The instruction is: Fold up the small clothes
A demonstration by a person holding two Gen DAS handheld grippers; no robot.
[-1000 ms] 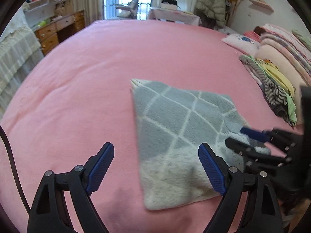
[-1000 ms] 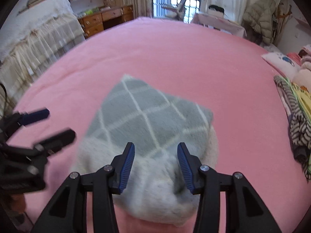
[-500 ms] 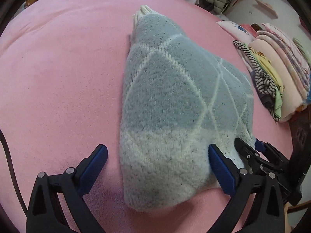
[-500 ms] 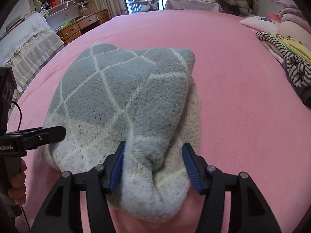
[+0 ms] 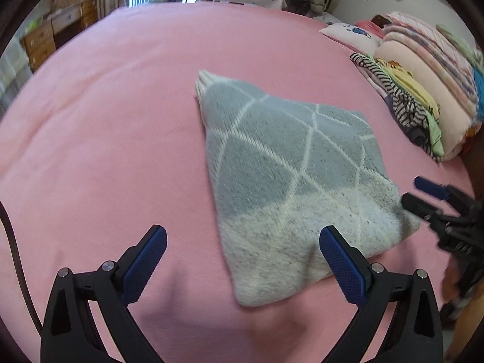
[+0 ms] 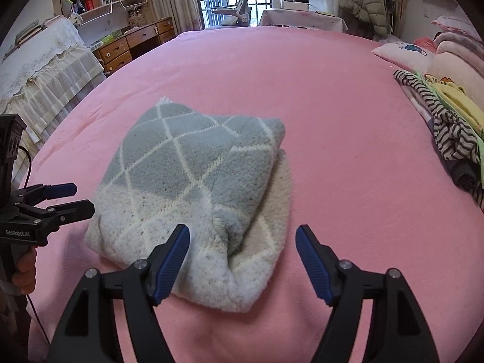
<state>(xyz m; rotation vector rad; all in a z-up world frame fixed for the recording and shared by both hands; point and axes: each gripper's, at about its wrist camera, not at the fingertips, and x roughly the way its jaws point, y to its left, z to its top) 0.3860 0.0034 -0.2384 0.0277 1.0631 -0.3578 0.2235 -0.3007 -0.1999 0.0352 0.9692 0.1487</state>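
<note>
At frame centre on the pink fleece bedspread point(image 6: 302, 90), lay folded: grey-and-cream diamond-knit sweater point(image 6: 193, 181). Flanked low by left gripper point(image 5: 242, 260) and right gripper point(image 6: 242, 257), both wide apart, holding nothing, probably released after folding.

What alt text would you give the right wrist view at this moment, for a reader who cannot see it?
A folded grey and cream diamond-patterned sweater lies on a pink bedspread, just ahead of the open, empty right gripper. The left gripper, also open, sits at the sweater's left edge, and a pile of striped and yellow clothes lies at far right.
</note>
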